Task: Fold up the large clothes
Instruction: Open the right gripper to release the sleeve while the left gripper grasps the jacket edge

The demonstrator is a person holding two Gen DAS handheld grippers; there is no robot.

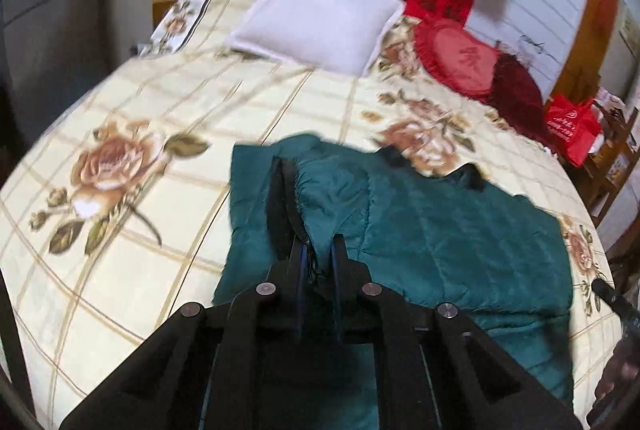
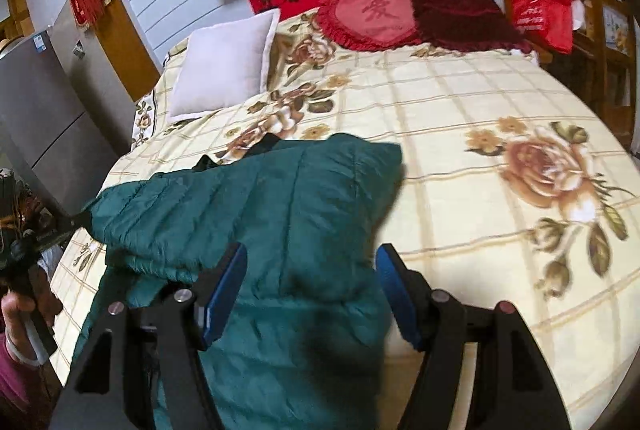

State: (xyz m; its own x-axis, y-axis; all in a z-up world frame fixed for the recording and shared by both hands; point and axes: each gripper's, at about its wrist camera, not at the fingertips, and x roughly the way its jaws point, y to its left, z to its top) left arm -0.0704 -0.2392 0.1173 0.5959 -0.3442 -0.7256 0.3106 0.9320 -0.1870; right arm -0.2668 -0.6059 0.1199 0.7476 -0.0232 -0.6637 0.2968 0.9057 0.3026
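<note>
Pinching a fold of the dark green quilted jacket point(image 1: 440, 230), my left gripper point(image 1: 319, 250) sits lower centre of frame. My right gripper point(image 2: 310, 270) hangs wide above the jacket point(image 2: 248, 197) on the cream rose-print bedspread point(image 2: 480, 101).

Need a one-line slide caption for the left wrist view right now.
Left gripper pinches a fold of the green quilted jacket on the floral bedspread.

the left tool point(image 1: 319, 254) has its jaws drawn close, pinching a dark-edged fold of cloth between the fingertips. the right tool point(image 2: 312, 262) hovers with its blue pads point(image 2: 224, 294) spread wide, gripping nothing.
</note>
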